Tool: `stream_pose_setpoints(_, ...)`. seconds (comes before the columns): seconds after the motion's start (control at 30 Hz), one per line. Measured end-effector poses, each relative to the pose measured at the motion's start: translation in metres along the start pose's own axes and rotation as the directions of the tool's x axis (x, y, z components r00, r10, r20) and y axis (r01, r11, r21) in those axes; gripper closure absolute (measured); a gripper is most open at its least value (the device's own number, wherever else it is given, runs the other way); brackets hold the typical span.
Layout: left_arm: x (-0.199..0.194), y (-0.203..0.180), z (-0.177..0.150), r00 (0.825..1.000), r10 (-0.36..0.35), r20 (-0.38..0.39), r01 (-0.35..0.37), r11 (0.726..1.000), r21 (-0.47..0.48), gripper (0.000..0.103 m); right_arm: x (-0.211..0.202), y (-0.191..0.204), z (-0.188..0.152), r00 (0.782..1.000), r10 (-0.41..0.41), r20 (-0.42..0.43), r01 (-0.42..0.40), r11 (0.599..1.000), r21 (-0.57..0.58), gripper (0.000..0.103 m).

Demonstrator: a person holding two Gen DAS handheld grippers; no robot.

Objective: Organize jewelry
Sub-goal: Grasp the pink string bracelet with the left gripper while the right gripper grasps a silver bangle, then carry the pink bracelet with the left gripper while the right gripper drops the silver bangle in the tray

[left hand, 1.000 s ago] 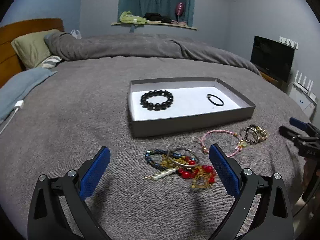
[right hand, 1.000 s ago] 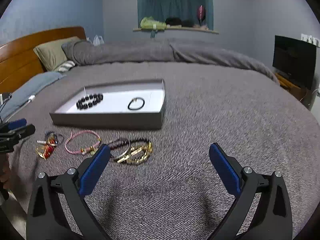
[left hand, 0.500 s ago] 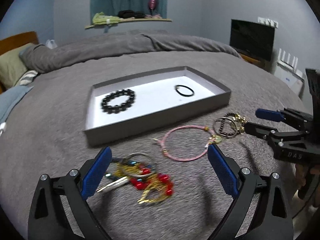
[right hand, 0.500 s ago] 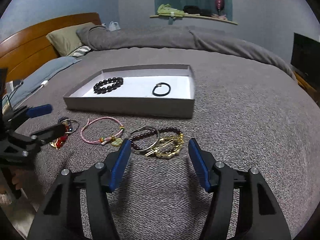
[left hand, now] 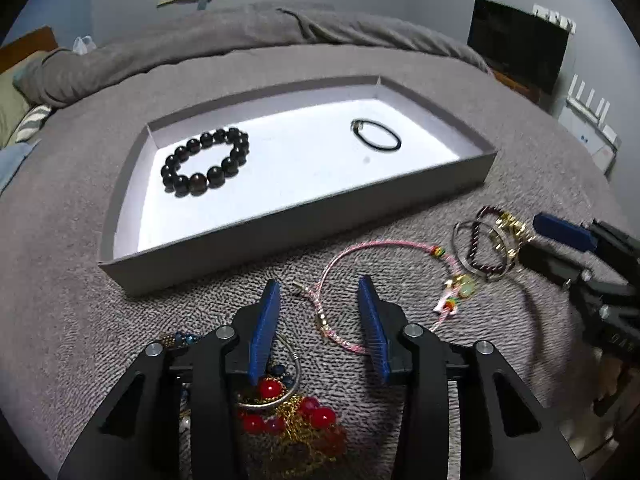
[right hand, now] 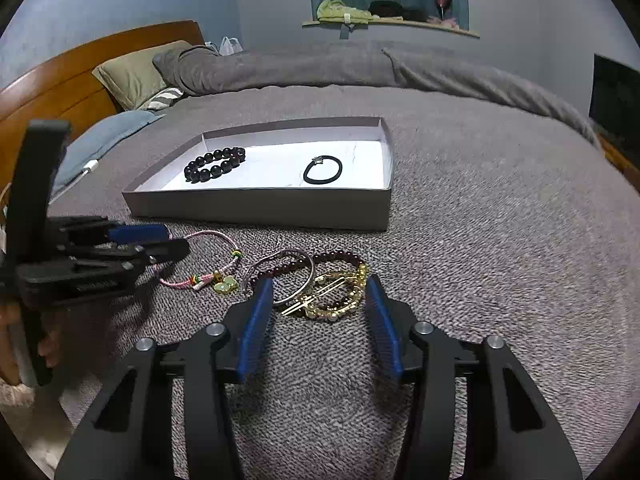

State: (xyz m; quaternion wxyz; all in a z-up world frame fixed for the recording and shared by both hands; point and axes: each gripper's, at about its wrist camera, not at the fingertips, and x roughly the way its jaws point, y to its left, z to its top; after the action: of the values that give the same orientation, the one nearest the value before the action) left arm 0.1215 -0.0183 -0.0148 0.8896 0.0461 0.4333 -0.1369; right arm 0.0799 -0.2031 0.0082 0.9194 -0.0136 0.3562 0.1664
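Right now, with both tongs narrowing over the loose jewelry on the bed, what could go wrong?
1. The left tongs straddle only the near arc of the pink cord bracelet; a thin cord on the fuzzy gray blanket may slip out.
2. The right tongs sit at a tangled pile of bangle, beads and gold pieces; one grab could drag several.

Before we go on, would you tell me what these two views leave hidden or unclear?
- Left wrist view: the red bead pile is partly hidden under the left gripper, and the bottom edge cuts it off.
- Left wrist view: the right gripper is blurred, so its fingers' contact with the bangles is unclear.
- Right wrist view: the left gripper covers part of the pink cord bracelet; the red beads are not visible.
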Motion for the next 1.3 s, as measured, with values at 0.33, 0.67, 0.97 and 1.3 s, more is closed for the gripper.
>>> stream_pose_setpoints(0.33,0.001,-0.005,-0.008,0.999,0.027,0.021,-0.028,0.998,0.051,0.084,0.021,0.011,0.014,0.999,-0.036,-0.011,0.035,0.997,-0.062,0.079)
stream_pose_setpoints(0.67,-0.002,-0.002,-0.01,0.999,0.025,0.048,-0.027,0.999,0.038,0.097,0.034,0.011,0.013,0.997,-0.037,-0.063,0.033,0.998,-0.062,0.097)
stream_pose_setpoints(0.97,-0.031,-0.005,-0.01,0.987,-0.009,0.159,0.002,0.999,0.045,0.097,0.01,0.009,0.016,0.999,0.002,0.042,-0.001,0.999,-0.032,0.099)
stream_pose_setpoints(1.3,-0.074,-0.009,-0.007,0.953,-0.023,0.303,0.001,0.997,0.071,0.098,-0.025,0.004,0.029,0.981,-0.012,0.192,0.012,1.0,0.001,0.099)
